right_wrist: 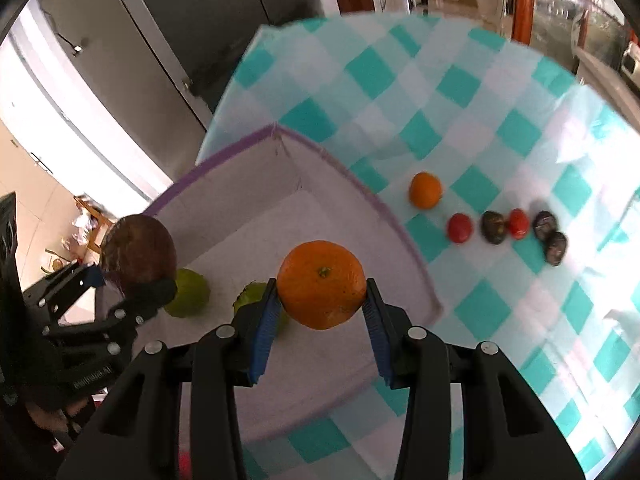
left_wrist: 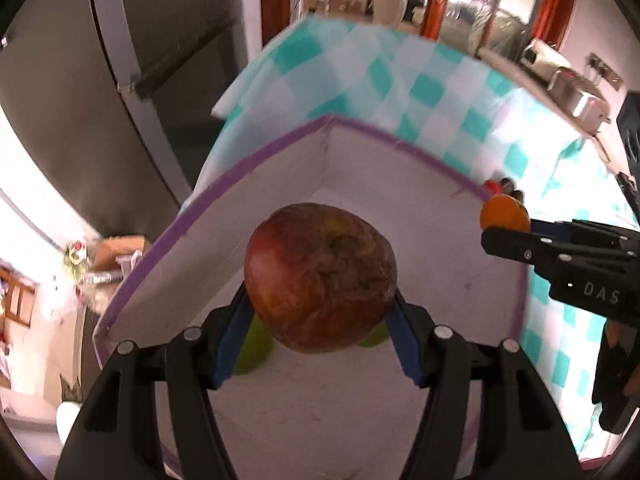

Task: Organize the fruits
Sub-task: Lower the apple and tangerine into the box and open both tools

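My left gripper (left_wrist: 320, 304) is shut on a wrinkled red apple (left_wrist: 320, 276) and holds it above the white box with a purple rim (left_wrist: 224, 184). My right gripper (right_wrist: 320, 300) is shut on an orange (right_wrist: 322, 284) over the box's right side (right_wrist: 400, 240). Two green fruits (right_wrist: 188, 292) lie inside the box. The left gripper with the apple (right_wrist: 138, 254) shows at the left of the right wrist view. The right gripper with the orange (left_wrist: 505, 212) shows at the right of the left wrist view.
On the teal-and-white checked tablecloth (right_wrist: 460, 120), right of the box, lie a second orange (right_wrist: 426, 190), two small red fruits (right_wrist: 459, 228) and three dark fruits (right_wrist: 493, 227). A grey fridge (left_wrist: 80, 100) stands beyond the table's left edge.
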The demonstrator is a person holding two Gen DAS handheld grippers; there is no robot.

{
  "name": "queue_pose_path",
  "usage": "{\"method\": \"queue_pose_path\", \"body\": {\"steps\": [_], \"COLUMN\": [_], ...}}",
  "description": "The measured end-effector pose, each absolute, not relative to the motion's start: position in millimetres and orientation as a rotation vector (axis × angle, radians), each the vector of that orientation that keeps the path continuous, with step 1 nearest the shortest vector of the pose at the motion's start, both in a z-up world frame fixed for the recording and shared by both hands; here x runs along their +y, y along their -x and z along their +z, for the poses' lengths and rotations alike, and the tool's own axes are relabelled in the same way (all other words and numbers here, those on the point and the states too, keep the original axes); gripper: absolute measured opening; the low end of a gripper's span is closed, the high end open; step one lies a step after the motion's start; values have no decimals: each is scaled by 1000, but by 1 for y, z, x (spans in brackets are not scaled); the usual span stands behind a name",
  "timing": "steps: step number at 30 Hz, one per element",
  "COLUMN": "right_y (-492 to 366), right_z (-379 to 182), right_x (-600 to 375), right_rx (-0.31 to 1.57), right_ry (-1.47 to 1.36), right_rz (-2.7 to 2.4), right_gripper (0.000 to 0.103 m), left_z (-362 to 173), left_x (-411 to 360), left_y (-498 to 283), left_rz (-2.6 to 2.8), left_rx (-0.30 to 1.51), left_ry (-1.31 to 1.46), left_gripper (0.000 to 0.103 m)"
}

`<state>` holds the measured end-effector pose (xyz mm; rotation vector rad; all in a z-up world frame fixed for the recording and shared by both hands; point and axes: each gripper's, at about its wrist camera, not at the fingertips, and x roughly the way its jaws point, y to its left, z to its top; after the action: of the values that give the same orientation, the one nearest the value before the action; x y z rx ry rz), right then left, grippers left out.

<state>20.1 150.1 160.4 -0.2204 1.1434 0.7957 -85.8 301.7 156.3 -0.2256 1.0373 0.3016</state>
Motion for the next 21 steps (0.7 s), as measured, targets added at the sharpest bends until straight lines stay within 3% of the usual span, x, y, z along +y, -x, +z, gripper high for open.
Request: {"method": "queue_pose_path", "body": {"steps": [10,21], "right_y": [-42,-45], "right_z": [98,57], "right_x": [215,234], "right_rx": [1373,1479], "right_ry": [463,585], "right_rz": [632,565], "right_gripper": [41,42], "left_z": [100,60], "left_x": [330,342], "left_y": [39,34], "left_rz": [320,313], "left_rx": [1231,1320], "left_ry": [262,290], "left_gripper": [64,64]}}
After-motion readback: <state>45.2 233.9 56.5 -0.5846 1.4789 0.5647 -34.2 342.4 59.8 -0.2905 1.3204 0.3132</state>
